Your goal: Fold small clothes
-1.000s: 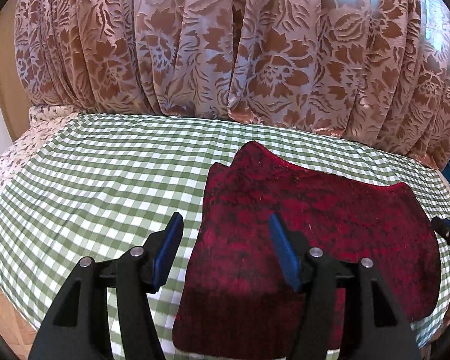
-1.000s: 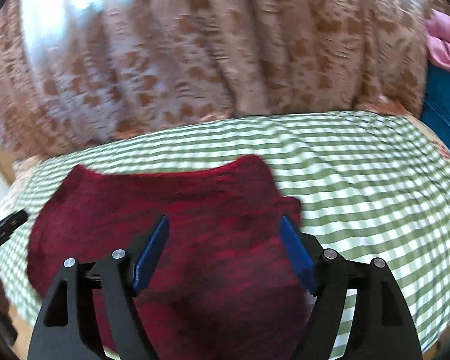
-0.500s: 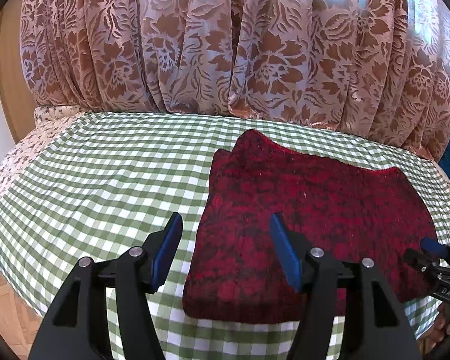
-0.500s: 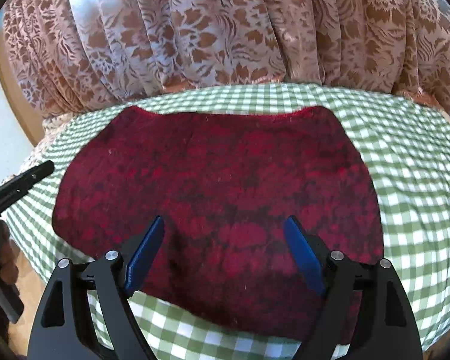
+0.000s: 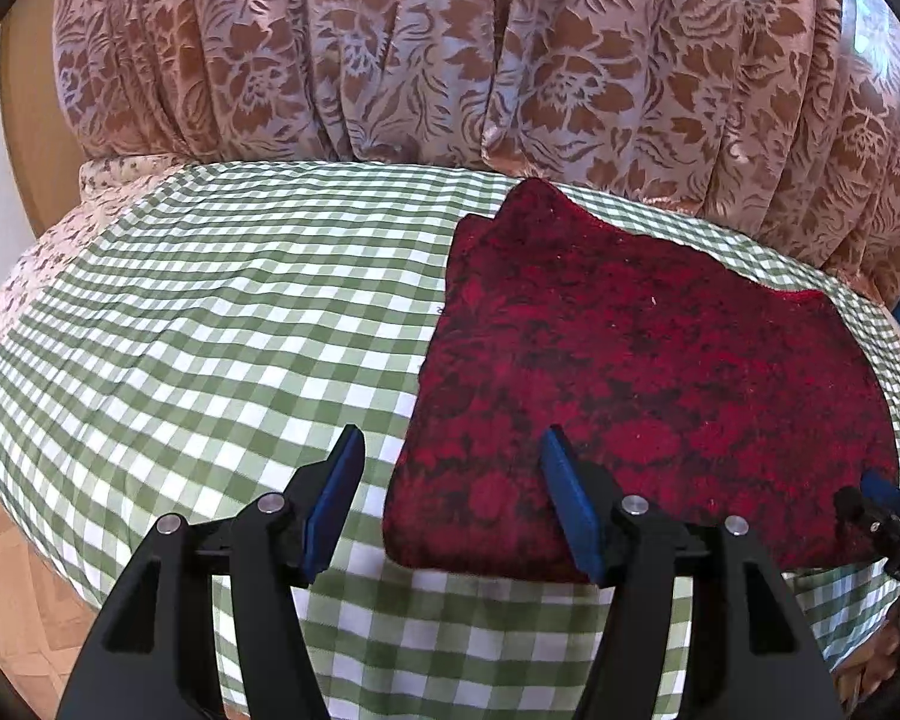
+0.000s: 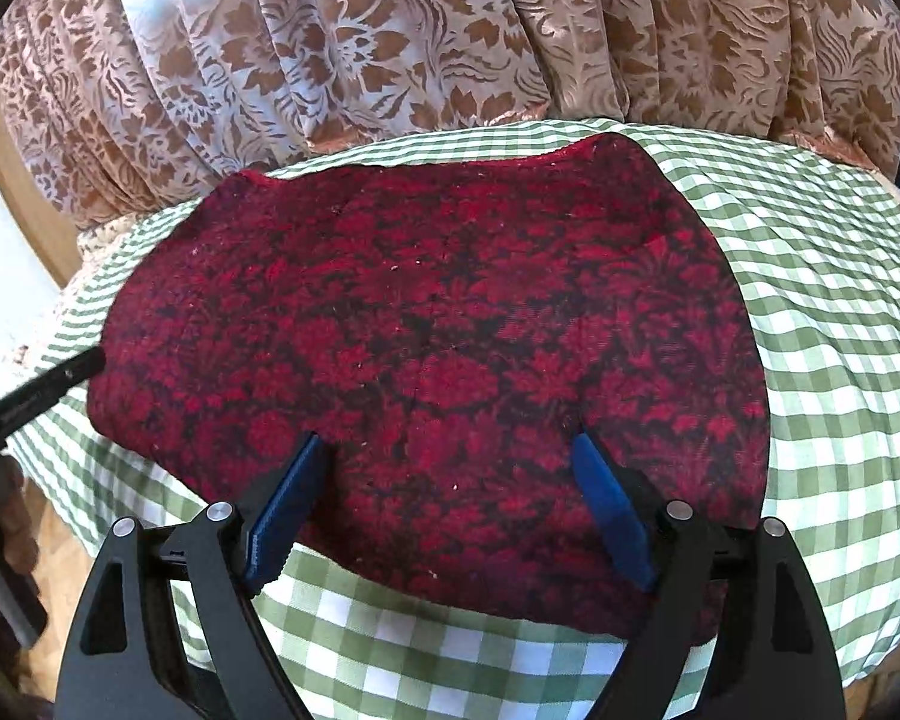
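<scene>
A dark red patterned knit garment [image 5: 648, 372] lies folded flat on the green-and-white checked tablecloth [image 5: 222, 312]; it fills the middle of the right wrist view [image 6: 438, 348]. My left gripper [image 5: 450, 498] is open and empty, held just before the garment's near left corner. My right gripper [image 6: 450, 504] is open and empty over the garment's near edge. The right gripper's tip shows at the far right of the left wrist view [image 5: 882, 510]. The left gripper shows at the left edge of the right wrist view [image 6: 36, 390].
A brown floral curtain [image 5: 450, 48] hangs right behind the table. A floral cloth [image 5: 36, 252] lies under the checked one at the left edge. Wooden floor [image 5: 12, 588] shows below the table's near left edge. The checked cloth lies bare left of the garment.
Both grippers have pulled back toward the near edge of the table, open and empty. The garment now lies flatter, and more of it shows in both views.
</scene>
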The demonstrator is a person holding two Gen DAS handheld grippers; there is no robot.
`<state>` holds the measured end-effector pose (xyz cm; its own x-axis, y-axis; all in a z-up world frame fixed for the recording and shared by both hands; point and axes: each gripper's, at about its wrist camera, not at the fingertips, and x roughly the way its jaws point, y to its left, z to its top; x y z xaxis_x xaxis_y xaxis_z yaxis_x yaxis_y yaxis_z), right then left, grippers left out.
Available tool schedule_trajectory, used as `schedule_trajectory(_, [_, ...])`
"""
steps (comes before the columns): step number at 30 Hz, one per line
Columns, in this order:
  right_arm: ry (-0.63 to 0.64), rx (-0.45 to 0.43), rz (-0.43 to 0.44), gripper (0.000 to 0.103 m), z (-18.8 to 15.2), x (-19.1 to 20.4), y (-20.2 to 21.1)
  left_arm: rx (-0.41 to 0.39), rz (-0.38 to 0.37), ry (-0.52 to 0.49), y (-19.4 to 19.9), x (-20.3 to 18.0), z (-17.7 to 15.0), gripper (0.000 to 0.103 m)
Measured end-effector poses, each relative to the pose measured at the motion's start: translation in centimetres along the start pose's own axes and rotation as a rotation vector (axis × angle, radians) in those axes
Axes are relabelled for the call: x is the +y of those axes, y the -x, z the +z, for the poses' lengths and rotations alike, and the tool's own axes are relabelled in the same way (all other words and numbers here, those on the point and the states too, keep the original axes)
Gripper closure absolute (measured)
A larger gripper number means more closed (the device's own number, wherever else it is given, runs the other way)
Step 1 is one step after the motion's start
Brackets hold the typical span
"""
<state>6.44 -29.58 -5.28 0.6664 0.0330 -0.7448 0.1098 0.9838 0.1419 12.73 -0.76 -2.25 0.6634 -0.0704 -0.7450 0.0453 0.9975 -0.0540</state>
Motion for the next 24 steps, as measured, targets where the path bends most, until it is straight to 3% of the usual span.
schedule_trajectory(5, [-0.057,-0.065,0.04,0.02,0.0,-1.7,2.9,-0.039,-0.014,-0.031,1.4,-0.2,-0.5,0.039])
schedule_trajectory(9, [-0.099,-0.129,-0.022,0.02,-0.1,-3.9,5.1,-0.044,0.004,-0.111,1.4,-2.0,-0.7,0.038])
schedule_trajectory(13, [-0.152,-0.053,-0.078,0.02,-0.7,-6.2,4.1,0.036,0.032,-0.123,-0.2,-3.0,-1.2,0.038])
schedule_trajectory(15, [-0.204,0.002,-0.086,0.02,-1.6,-7.5,3.0,0.02,0.025,-0.124,0.3,-3.2,-1.2,0.038])
schedule_trajectory(19, [-0.286,0.031,-0.037,0.02,-2.8,-9.5,2.5,-0.019,0.013,-0.148,1.6,-3.8,-0.9,0.037])
schedule_trajectory(24, [-0.348,-0.008,0.062,0.017,-2.7,-11.4,3.6,-0.06,-0.011,-0.176,2.8,-5.2,0.2,0.036])
